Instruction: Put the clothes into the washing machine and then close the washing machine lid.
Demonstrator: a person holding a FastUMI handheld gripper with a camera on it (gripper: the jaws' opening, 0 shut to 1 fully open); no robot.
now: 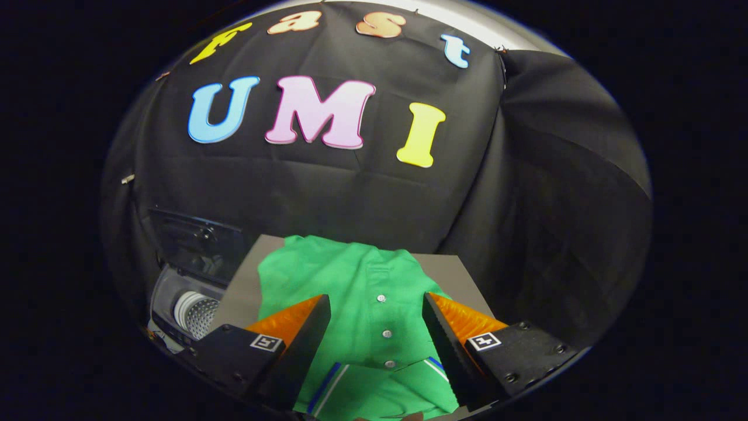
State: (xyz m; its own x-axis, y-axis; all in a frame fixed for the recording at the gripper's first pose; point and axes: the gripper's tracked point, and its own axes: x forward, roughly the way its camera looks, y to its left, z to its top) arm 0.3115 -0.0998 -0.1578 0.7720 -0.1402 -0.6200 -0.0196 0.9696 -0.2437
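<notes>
Clothes under inspection amount to one green polo shirt (pixel 356 304), spread flat on a grey table (pixel 242 292). Its hem reaches toward the table's far edge, close to the black cloth wall. Its collar, trimmed with blue and white stripes, lies at the near edge, under and between the fingers. A placket with three pale buttons runs up the middle of the garment, in line with the gap between the fingers.

Gripper (pixel 377 301): fingers spread wide apart and released, grasping nothing. Both fingertips hover over the shirt, one on either side of the button row. Whether they touch the fabric cannot be told. Each finger base carries a small square black-and-white marker.

Washing machine (pixel 187 292): it stands just off the table's left edge, beside the left finger. Its lid (pixel 196 240) is raised, a dark panel standing against the cloth wall. Below the lid the perforated metal drum (pixel 196 314) is exposed inside a pale rim. No part of the shirt lies in the drum.

Bare grey surface shows along the table's left edge and at its far right corner.
</notes>
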